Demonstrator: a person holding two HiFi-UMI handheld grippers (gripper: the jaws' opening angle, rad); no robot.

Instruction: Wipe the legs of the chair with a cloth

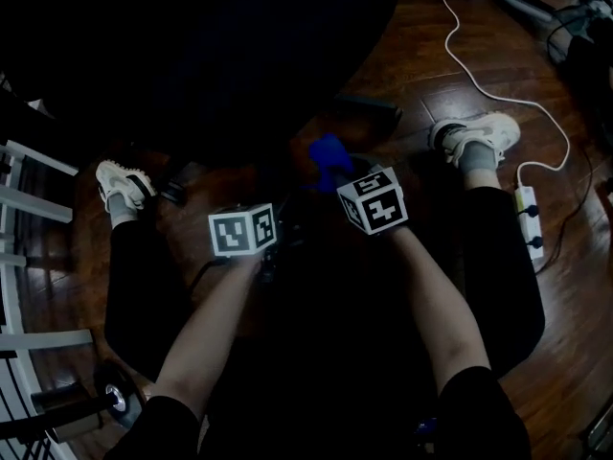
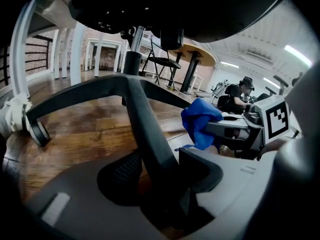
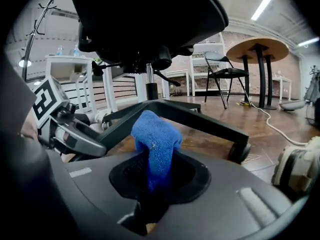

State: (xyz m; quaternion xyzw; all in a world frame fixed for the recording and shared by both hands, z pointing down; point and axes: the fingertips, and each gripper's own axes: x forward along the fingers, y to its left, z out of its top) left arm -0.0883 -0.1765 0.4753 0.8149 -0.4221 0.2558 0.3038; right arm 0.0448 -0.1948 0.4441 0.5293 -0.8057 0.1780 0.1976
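Fingers (image 2: 212, 170) of L gripper (image 2: 167, 166) apart, straddling one chair leg (image 2: 150, 134). A sliver of floor (image 2: 85, 129) shows betw. L pad & leg, so no clamp. Fingers (image 3: 220, 184) of R gripper (image 3: 152, 186) closed on blue cloth (image 3: 154, 139). Cloth stands up out of jaws, near hub of chair base; contact w/ a leg can't be told.

Hidden / unclear:
- Head view v. dark. Chair (image 1: 239, 56) is a black mass and its legs can't be separated there.
- Grippers show there mainly as 2 marker cubes, L (image 1: 243, 230) & R (image 1: 374, 199).
- Seat underside cut off at top of both gripper views.
- Pinch point on cloth lost in shadow.

Counts:
- Legs: 3 seen in L gripper view.
- Casters: 1 per gripper view (image 2: 39, 132), (image 3: 240, 151).
- Cloth: 1.
- Shoes: 2 (image 1: 123, 185), (image 1: 479, 137).

Room:
- White rails (image 1: 29, 209) close at L edge of head view.
- Floor open to R of base, as far as white cable (image 1: 479, 75) & power strip (image 1: 530, 220).
- Round table (image 3: 257, 49) & folding chair (image 3: 225, 74) well apart, behind.
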